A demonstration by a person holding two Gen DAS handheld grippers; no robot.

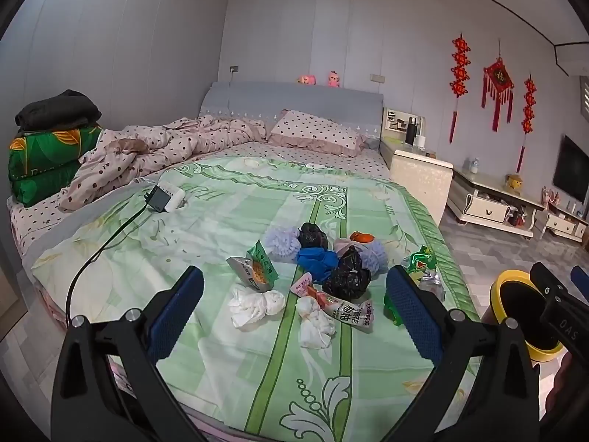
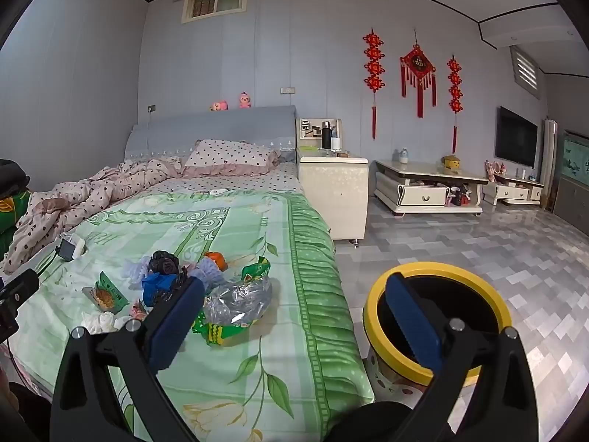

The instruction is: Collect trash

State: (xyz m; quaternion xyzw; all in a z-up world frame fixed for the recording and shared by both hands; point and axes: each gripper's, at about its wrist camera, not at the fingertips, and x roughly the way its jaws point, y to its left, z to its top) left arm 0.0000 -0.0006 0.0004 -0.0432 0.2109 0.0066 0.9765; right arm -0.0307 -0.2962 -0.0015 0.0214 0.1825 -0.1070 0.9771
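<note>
Both the left gripper (image 1: 294, 294) and right gripper (image 2: 294, 305) stand fully open, holding nothing. The trash (image 1: 324, 269) (wrappers, tissues, bags) lies near the bed's (image 1: 221, 350) right edge, with the bin (image 2: 438, 316) on the floor beside it.

Both tongs (image 1: 294, 294) (image 2: 294, 294) wide apart, empty

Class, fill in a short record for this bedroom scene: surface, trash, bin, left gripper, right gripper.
surface: bed with a green sheet
trash: pile of wrappers, tissues and small bags in the middle of the sheet
bin: yellow-rimmed bin on the floor beside the bed; inside looks dark
left gripper: open, empty, above the pile
right gripper: open, empty, between bed edge and bin
</note>
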